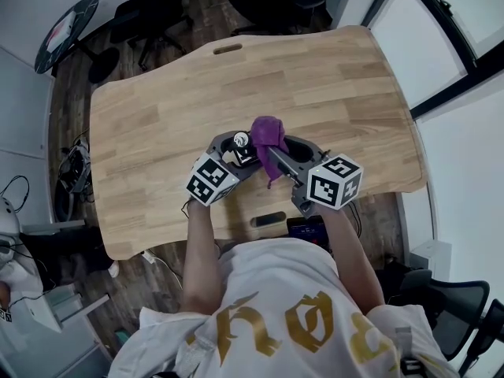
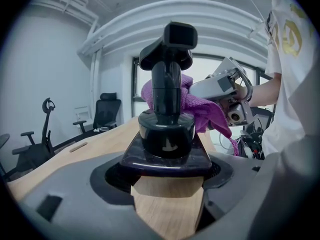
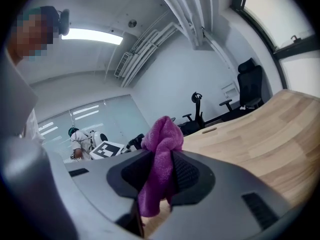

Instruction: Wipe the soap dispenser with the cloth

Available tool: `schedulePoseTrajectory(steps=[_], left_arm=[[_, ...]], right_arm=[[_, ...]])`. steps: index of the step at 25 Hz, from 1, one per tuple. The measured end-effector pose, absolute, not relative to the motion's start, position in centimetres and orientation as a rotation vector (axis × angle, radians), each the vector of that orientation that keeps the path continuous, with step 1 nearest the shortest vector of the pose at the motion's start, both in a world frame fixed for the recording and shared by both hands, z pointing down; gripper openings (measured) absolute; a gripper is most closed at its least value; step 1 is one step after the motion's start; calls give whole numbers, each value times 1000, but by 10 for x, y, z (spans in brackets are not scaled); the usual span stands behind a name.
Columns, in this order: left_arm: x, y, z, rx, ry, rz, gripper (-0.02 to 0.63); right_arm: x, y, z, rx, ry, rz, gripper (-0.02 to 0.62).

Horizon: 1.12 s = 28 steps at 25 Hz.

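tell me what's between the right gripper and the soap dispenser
The purple cloth, pinched in the right gripper's jaws, lies against the soap dispenser; the left gripper view shows it.

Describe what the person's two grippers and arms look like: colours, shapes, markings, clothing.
The left gripper and right gripper have grey plastic bodies; each carries a white cube printed with black square markers. The right gripper's fingers have dark ribbed pads. The person wears a white short-sleeved shirt with gold lettering.
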State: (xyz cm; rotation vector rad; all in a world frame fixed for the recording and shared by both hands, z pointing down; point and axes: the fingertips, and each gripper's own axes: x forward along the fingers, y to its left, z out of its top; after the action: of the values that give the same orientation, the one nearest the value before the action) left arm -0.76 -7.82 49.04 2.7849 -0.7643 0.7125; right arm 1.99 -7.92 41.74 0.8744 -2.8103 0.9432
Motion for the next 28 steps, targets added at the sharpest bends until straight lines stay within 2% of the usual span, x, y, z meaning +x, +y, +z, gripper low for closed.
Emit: schedulePoseTrajectory(steps=[9,18,28], left_arm=[[11,-61,478,2865,-640,679,344],[14,-70,444,2910,-630,457,344],[-8,-80,452,2863,-705,483,344]], right_arm=[[25,-100,420,1016,-2753,873,117],[36,-119,441,1143,-2628,833,117],[20,-84,412,840,-2822,899,110]])
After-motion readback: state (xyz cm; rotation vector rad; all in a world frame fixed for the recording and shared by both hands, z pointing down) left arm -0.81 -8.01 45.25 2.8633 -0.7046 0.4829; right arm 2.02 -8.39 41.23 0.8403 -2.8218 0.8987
